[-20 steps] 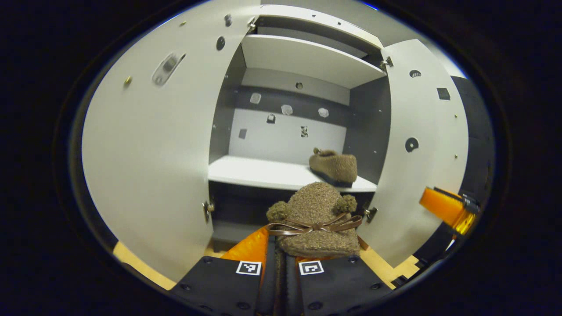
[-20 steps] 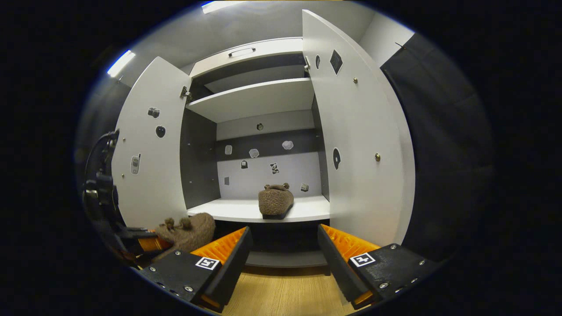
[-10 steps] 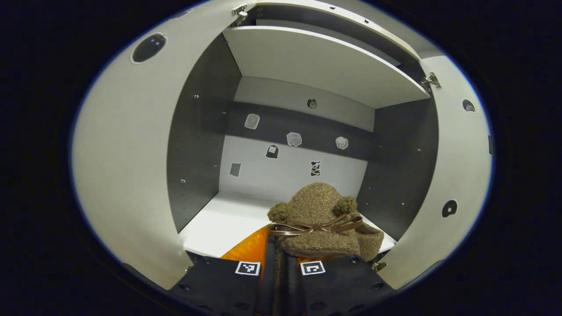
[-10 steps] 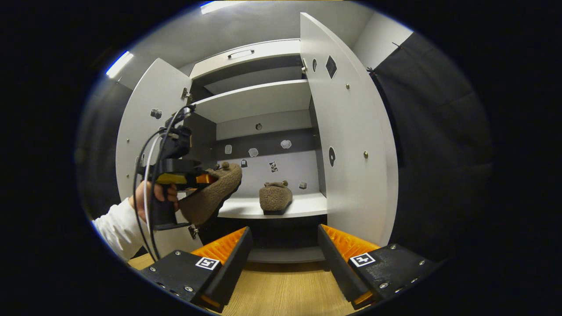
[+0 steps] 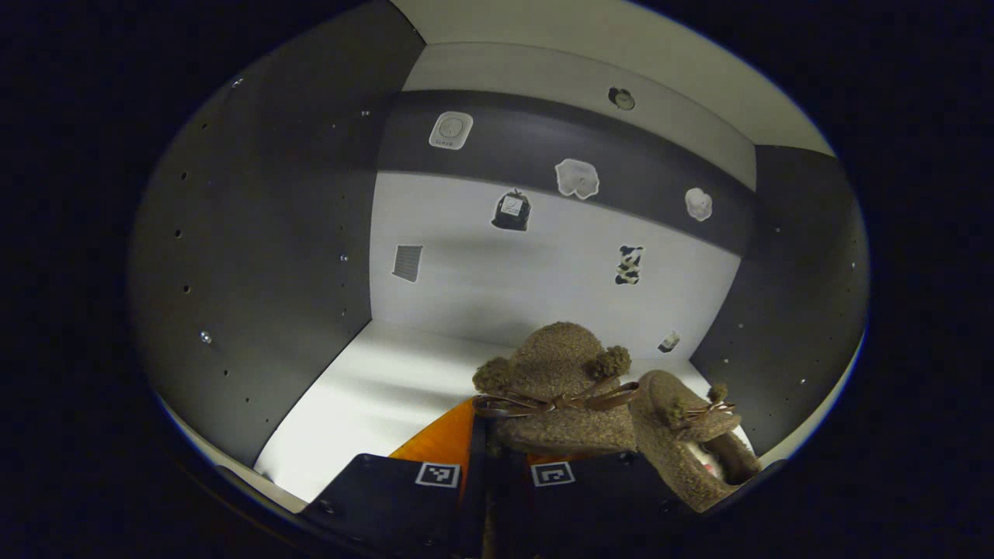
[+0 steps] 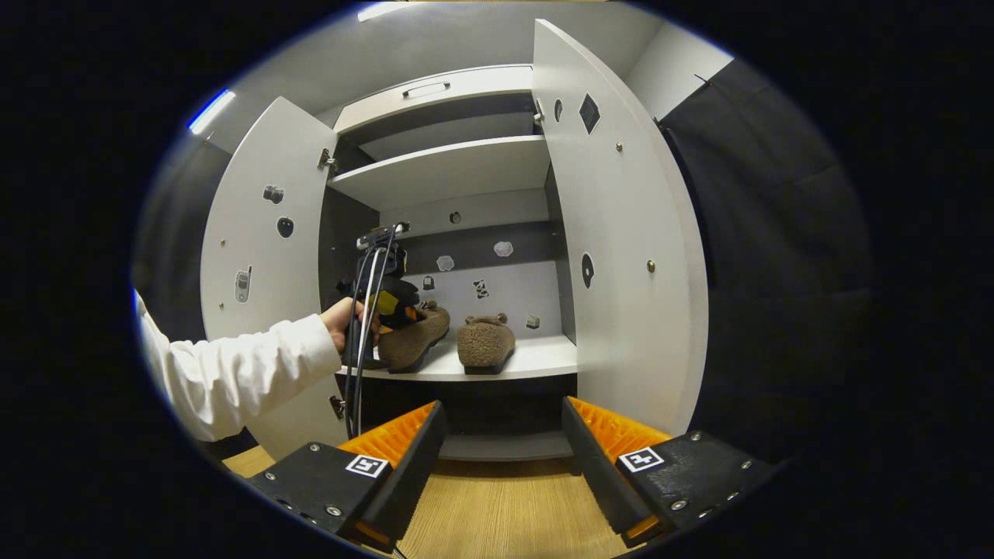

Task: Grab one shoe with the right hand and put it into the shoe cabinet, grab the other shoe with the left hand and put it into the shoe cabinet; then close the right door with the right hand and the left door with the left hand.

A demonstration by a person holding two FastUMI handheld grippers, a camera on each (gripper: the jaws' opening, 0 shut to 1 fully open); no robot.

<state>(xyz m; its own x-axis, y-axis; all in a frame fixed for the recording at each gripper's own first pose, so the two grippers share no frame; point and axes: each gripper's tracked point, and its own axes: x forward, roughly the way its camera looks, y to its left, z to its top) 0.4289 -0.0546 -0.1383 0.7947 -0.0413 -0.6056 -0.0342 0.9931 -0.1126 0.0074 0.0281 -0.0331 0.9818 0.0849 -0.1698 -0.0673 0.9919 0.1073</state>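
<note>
Two brown fuzzy slippers with pom-poms and a bow. My left gripper is shut on the heel end of one slipper, reaching inside the cabinet over the white shelf. The other slipper lies on the shelf just to its right. In the right gripper view, a hand in a white sleeve holds the left gripper with its slipper low at the shelf, beside the resting slipper. My right gripper is open, with nothing between its fingers, back from the cabinet above the wooden floor.
Both cabinet doors stand open: the left door and the right door. An upper shelf spans the cabinet above. Dark side walls close in the compartment. Wooden floor lies in front.
My left gripper has carried its slipper forward, into the cabinet and down beside the other slipper. The right gripper has stayed almost still and open.
</note>
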